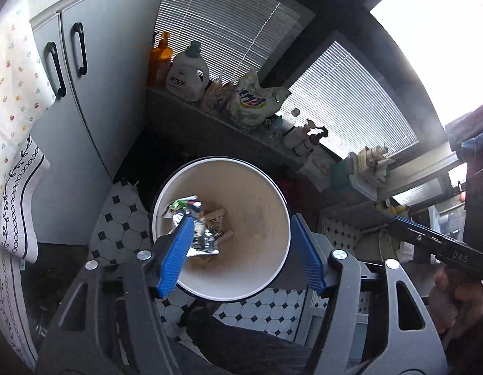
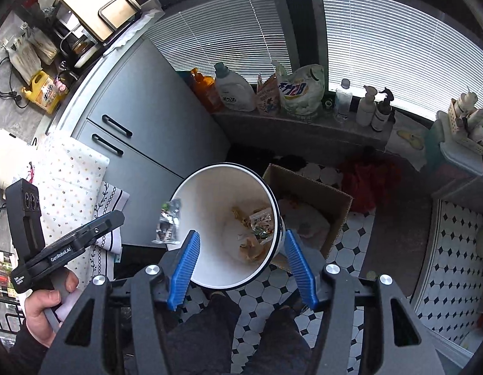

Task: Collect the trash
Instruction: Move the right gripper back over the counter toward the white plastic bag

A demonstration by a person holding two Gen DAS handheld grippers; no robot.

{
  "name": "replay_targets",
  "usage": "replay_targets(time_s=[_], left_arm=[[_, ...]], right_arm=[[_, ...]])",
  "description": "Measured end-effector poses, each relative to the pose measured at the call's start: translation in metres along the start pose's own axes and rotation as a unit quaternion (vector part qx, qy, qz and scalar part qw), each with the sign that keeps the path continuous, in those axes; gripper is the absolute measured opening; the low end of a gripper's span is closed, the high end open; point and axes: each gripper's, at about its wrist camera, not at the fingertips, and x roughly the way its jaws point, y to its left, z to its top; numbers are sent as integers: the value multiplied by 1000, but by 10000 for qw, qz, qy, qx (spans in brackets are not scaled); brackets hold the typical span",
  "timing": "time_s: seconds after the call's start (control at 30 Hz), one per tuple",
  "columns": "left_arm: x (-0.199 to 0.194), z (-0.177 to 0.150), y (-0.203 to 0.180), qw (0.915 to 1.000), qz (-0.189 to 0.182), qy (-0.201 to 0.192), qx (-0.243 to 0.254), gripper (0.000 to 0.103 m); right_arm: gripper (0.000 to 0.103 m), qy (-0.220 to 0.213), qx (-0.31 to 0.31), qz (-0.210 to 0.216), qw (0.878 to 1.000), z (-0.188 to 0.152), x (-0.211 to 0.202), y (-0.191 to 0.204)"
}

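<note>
You are dropping wrappers into the white bin on the floor, left gripper and right gripper both gaping empty, so you are needing fresh trash next.

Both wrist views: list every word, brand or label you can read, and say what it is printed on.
"GenRobot.AI": side of the left gripper, in the right wrist view.
"DAS": black body of the right gripper, in the left wrist view.
Labels on the white detergent bottle, detergent bag and yellow jug: not legible.
</note>
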Motion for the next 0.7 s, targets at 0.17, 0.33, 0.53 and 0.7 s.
replay_targets(time_s=[0.17, 0.33, 0.53, 0.7], left_arm=[[-30, 10, 10, 9994, 222, -260, 48, 74], [-73, 17, 39, 9965, 518, -638, -121, 87], [-135, 23, 85, 9872, 939, -1195, -482, 94], [-186, 21, 127, 9747, 1248, -1650, -843, 96]], right_arm=[[70, -124, -80, 111, 9998, 7, 1, 21], [84, -312, -386, 254, 9984, 18, 3, 68], [93, -466, -808, 574, 9940, 33, 5, 134], [95, -549, -1126, 843, 9885, 44, 9, 193]])
